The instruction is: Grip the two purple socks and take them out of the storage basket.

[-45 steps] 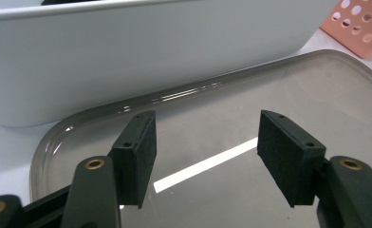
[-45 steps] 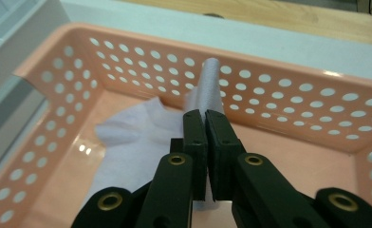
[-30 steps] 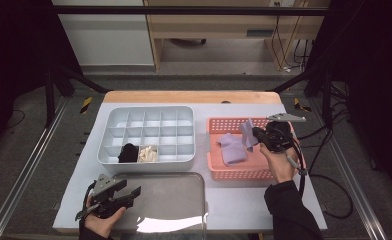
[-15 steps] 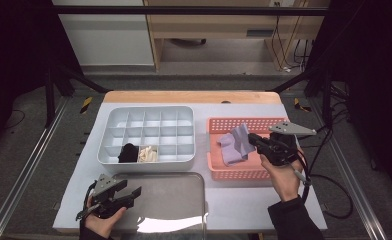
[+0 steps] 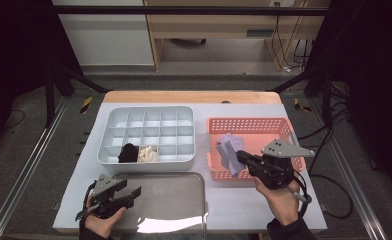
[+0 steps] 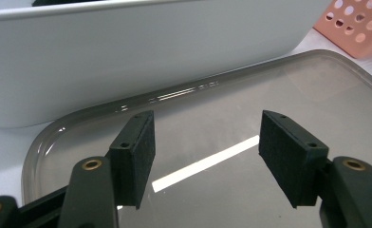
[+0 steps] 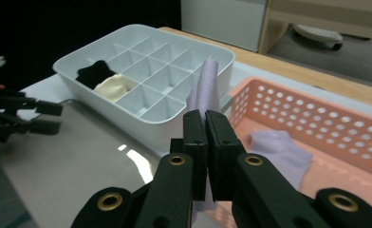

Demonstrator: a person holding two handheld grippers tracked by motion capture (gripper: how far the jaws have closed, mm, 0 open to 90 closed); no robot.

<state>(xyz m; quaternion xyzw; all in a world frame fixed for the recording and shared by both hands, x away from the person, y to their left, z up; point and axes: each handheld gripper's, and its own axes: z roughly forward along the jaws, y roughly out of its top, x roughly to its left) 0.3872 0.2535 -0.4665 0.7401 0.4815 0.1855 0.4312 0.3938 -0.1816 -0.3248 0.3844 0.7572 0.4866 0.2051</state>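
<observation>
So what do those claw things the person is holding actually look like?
Both claws, left and right, are black, with two flat rectangular pads and brass-coloured rivets. Each carries a grey three-cornered plate on top, and a dark cable trails from the right one. The sleeves look dark.

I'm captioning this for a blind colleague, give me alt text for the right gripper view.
The right gripper pinches a lilac sock above a pink basket holding another sock. Behind stands a white divided tray.

Left gripper [image 6: 205,156] held open above a grey tray [image 6: 317,95]

Its two black jaws are spread wide with nothing between them; a white bin's wall [image 6: 141,52] is seen just behind the tray, and a pink basket [image 6: 359,26] at the upper right
</observation>
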